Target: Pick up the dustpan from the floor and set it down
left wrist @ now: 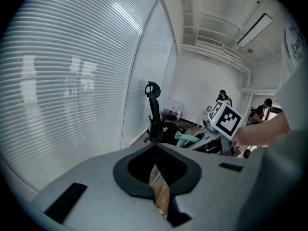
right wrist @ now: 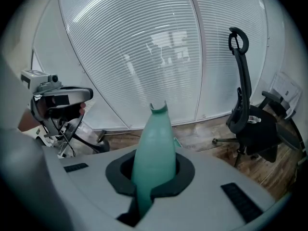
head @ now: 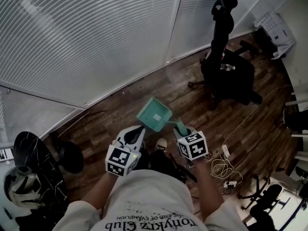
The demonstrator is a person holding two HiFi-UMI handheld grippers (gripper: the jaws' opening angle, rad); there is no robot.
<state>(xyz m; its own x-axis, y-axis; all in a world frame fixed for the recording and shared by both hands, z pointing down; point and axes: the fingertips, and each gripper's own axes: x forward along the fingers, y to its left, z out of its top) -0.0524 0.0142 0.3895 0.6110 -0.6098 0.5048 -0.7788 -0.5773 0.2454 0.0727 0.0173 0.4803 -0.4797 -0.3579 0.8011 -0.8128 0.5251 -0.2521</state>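
In the head view the teal dustpan (head: pixel 154 114) hangs above the wooden floor, its pan tilted away toward the window. My right gripper (head: pixel 180 128) is shut on the dustpan's handle (head: pixel 181 127). In the right gripper view the handle (right wrist: pixel 153 148) rises from between the closed jaws and hides most of the pan. My left gripper (head: pixel 138 133) is to the left of the dustpan, not touching it, and holds nothing. In the left gripper view its jaws (left wrist: pixel 157 179) meet with only a thin slit of floor showing. The teal handle (left wrist: pixel 185 139) appears there beyond them.
A black office chair (head: pixel 226 66) stands at the back right, seen too in the right gripper view (right wrist: pixel 250 124). Blind-covered glass walls (head: pixel 96 32) close off the far side. Cables and a power strip (head: pixel 224 167) lie at right. A dark round table (head: pixel 31 153) is at left.
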